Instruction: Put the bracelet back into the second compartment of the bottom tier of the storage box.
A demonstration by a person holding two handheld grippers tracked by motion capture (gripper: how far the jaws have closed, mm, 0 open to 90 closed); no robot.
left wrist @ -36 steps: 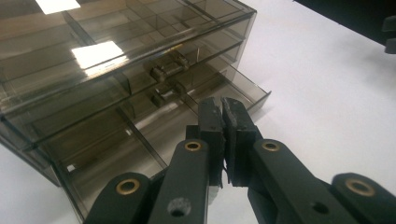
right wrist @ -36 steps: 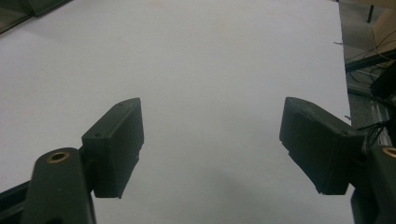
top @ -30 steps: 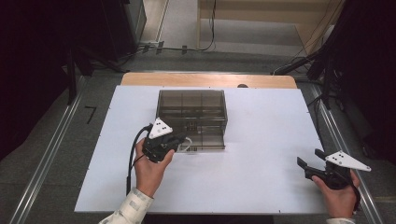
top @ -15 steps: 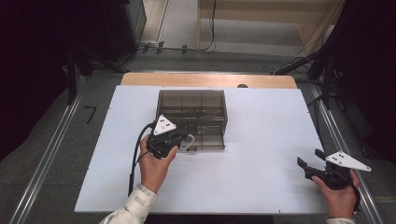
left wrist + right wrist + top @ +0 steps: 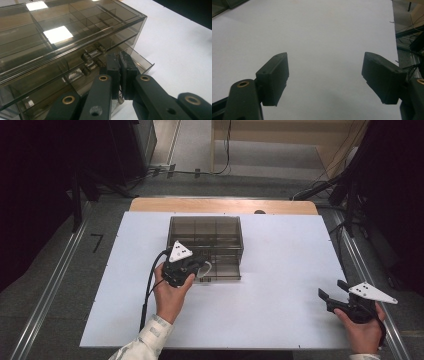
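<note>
A smoke-tinted clear organiser box [image 5: 205,236] with divided compartments stands in the middle of the white table [image 5: 285,255]. Its lower drawer [image 5: 141,62] sticks out a little at the front. My left gripper [image 5: 202,269] is pressed against that front. In the left gripper view its jaws [image 5: 119,57] are closed together just below a small drawer handle [image 5: 92,54], pinching a thin part of the lower drawer's front. My right gripper [image 5: 331,288] rests near the table's front right corner. It stands open [image 5: 324,75] over bare white surface.
The table's wooden far edge [image 5: 225,205] lies behind the box. Metal rails [image 5: 50,290] run along the floor on both sides. Cables and dark equipment [image 5: 350,180] sit beyond the far right corner. The left gripper's black cable [image 5: 147,290] trails toward the front edge.
The left hand and its gripper have moved slightly forward and to the right, closer in on the box's front. The right gripper has stayed still.
</note>
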